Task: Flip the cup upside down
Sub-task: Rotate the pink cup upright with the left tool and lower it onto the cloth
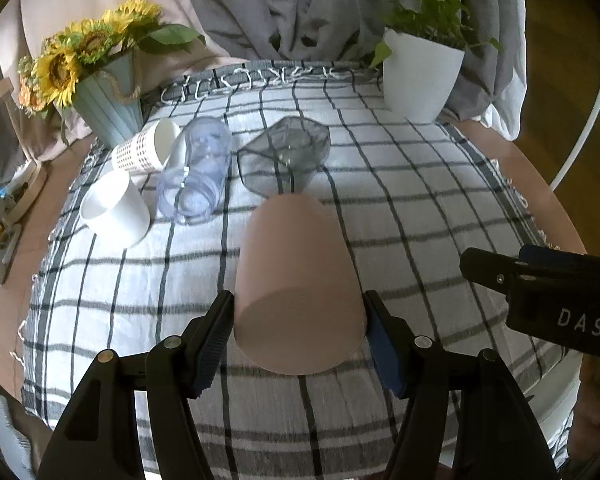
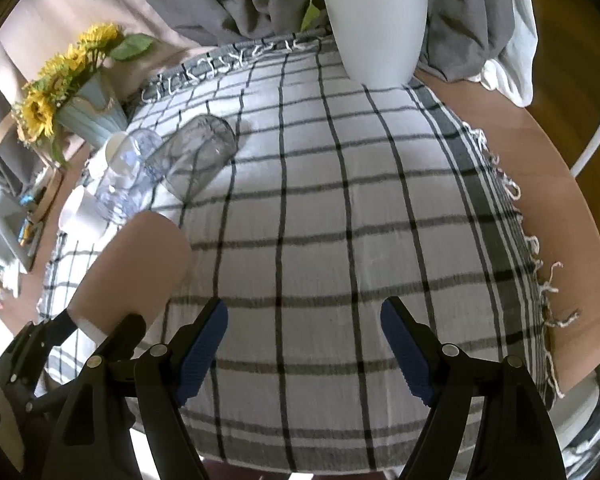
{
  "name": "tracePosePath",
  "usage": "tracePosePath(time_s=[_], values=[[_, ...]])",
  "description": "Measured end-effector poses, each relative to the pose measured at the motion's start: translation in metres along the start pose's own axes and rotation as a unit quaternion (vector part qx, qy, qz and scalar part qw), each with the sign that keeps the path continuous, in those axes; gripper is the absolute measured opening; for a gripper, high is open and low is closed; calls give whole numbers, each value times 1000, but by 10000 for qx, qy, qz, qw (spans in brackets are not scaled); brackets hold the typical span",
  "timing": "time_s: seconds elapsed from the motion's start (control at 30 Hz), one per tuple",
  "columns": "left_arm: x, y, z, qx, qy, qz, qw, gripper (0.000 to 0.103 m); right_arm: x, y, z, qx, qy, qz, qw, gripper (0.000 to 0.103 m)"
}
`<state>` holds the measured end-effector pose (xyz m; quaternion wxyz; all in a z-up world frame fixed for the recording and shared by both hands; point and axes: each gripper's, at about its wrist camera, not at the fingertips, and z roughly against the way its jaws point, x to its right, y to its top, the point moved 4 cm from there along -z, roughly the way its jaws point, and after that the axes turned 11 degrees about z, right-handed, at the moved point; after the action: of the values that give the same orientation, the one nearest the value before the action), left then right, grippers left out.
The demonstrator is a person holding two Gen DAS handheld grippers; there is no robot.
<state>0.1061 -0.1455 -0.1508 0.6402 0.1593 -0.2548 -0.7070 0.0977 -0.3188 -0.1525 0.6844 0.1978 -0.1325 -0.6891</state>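
Left gripper point(image 1: 300, 332) is clamping the matte pink plastic cup point(image 1: 296, 280) between both pads at its wide end, narrow end pointing away over the black-and-white checked tablecloth point(image 1: 420, 200). Right gripper point(image 2: 304, 344) is hanging spread wide with nothing in it, cup well off to its left.

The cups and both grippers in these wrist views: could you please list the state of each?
pink cup: held off the cloth, base toward the camera
left gripper: shut on pink cup
right gripper: open, empty
grey glass: on its side
clear cup: on its side
dotted cup: on its side
white cup: tipped over
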Motion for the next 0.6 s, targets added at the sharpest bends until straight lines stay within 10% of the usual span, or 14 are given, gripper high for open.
tracePosePath(time_s=[0.6], values=[[4, 49, -20, 184, -51, -40, 9998, 63, 7, 34, 4, 253, -44, -102, 9996, 79]])
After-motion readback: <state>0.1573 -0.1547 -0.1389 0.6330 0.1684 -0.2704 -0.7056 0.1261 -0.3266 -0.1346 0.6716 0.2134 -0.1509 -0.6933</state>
